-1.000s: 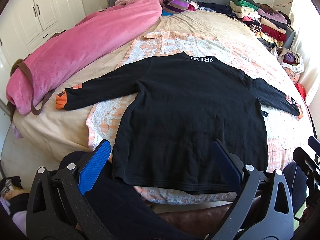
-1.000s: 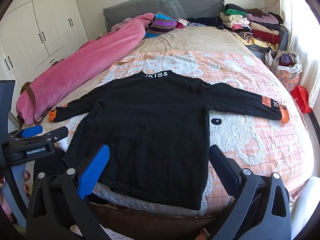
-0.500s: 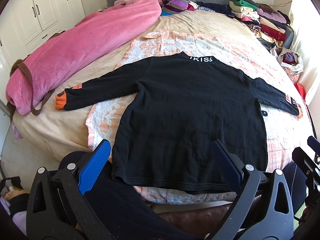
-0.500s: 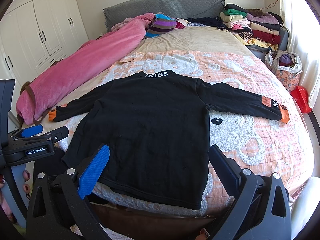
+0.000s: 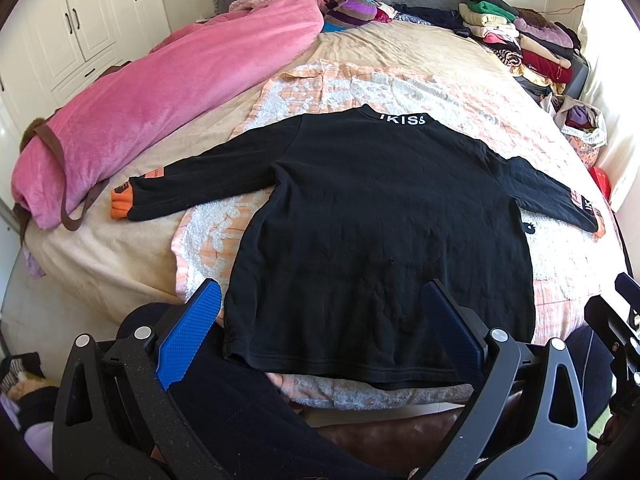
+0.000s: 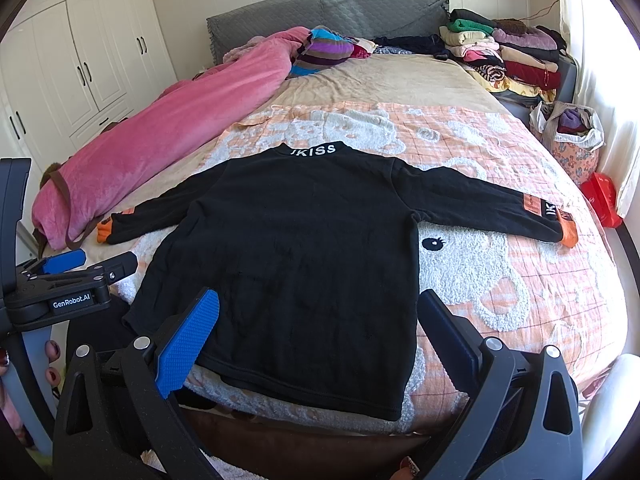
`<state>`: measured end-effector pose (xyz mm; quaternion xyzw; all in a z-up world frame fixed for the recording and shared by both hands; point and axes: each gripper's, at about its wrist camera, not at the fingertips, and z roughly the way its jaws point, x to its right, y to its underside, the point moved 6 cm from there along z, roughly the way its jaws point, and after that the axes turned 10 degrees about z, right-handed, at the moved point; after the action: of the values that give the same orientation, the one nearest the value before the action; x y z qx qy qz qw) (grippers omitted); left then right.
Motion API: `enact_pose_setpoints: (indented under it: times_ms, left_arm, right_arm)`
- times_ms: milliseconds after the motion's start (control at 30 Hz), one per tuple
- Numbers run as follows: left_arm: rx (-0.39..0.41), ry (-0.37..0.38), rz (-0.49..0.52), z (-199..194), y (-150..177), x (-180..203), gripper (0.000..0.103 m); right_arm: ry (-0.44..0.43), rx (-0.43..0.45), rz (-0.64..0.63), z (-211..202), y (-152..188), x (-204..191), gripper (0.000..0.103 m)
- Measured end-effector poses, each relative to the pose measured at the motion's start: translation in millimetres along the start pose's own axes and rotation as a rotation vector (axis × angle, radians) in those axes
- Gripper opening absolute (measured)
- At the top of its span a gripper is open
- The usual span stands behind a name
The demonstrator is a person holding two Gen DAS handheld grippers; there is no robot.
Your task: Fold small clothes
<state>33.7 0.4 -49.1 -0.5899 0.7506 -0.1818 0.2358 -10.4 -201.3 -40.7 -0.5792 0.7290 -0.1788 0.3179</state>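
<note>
Your black sweater (image 5: 380, 216) lies flat, hem at the bed (image 5: 108, 256) edge, open blanket (image 6: 500, 280) rightward. Both your left hand-held gripper (image 5: 320, 320) and right hand-held gripper (image 6: 320, 320) gape wide, holding nothing.

Sunlit bedroom: bed (image 6: 400, 80) with grey quilted headboard (image 6: 332, 10), white panelled wardrobes (image 6: 80, 64) left, pale curtain (image 6: 600, 80) right.

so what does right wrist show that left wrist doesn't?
Only right wrist: the left gripper from the side, with its GenRobot.AI label, and fingers of the hand holding it. Only left wrist: floor clutter at lower left. Both: black sweater flat on the orange quilt, pink blanket, folded stack.
</note>
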Motion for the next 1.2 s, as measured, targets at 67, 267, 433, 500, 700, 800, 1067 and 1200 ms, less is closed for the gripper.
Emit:
enact_pose_setpoints:
  times_ms: [67, 267, 433, 500, 700, 800, 1067, 1200]
  left_arm:
    - [-0.001, 0.001, 0.000, 0, 0, 0, 0.094]
    - [-0.003, 0.002, 0.003, -9, -14, 1, 0.094]
    - [-0.003, 0.007, 0.019, 0, -27, 15, 0.094]
    - [0.002, 0.007, 0.020, 13, -24, 13, 0.094]
    - [0.009, -0.004, 0.015, 35, -49, 10, 0.094]
    - [0.008, -0.009, 0.021, 45, -59, 11, 0.094]
    - [-0.001, -0.007, 0.027, 69, -85, 14, 0.094]
    - [0.001, -0.008, 0.024, 80, -96, 14, 0.094]
  right_arm:
    - [0.000, -0.001, 0.002, 1, -1, 0, 0.099]
    - [0.000, 0.005, 0.004, 2, -4, 0, 0.099]
    - [0.014, 0.028, 0.011, 8, -26, 8, 0.099]
    - [0.021, 0.033, 0.009, 11, -33, 10, 0.099]
    - [0.040, 0.053, 0.006, 29, -55, 14, 0.099]
    - [0.047, 0.050, -0.001, 40, -63, 17, 0.099]
    - [0.064, 0.030, 0.003, 72, -82, 26, 0.099]
    - [0.064, 0.039, 0.007, 84, -89, 29, 0.099]
